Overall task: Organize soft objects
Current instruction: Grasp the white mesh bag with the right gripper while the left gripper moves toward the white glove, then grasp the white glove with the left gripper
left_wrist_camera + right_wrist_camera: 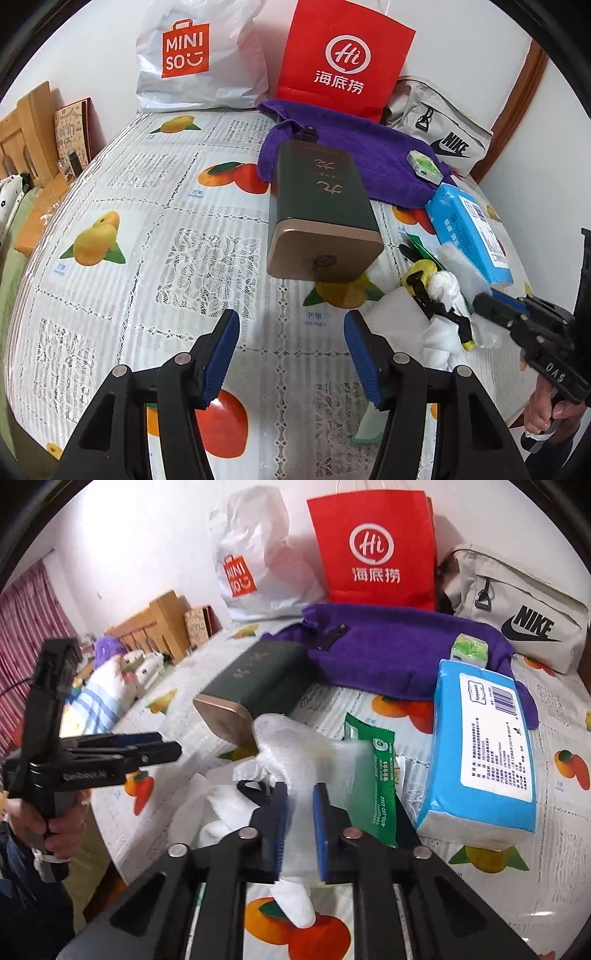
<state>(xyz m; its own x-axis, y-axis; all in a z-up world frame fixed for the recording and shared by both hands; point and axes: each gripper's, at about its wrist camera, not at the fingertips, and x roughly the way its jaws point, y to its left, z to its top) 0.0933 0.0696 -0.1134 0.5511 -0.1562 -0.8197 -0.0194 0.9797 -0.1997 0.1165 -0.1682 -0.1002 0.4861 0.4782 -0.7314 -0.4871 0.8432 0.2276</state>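
Gauze (295,738), white, sits betw. right gripper (300,827) pads, which are narrowed on it, above the fruit-print cloth (129,229). Left gripper (291,354) wide apart, holding nothing, over bare cloth. Surroundings: green tin (317,206) lying just left of gauze; tissue pack (480,753) and green sachet (376,775) to its right; purple towel (399,653) behind, w/ red bag (373,546), white bag (195,59), Nike bag (524,609) at wall.

- Left black two-finger gripper with blue pads (291,354): jaws spread wide, nothing between them; held low, pointing forward
- Right black two-finger gripper with blue pads (300,830): jaws narrowed, clamped on white gauzy fabric (295,746); bare hand (546,410) grips its handle
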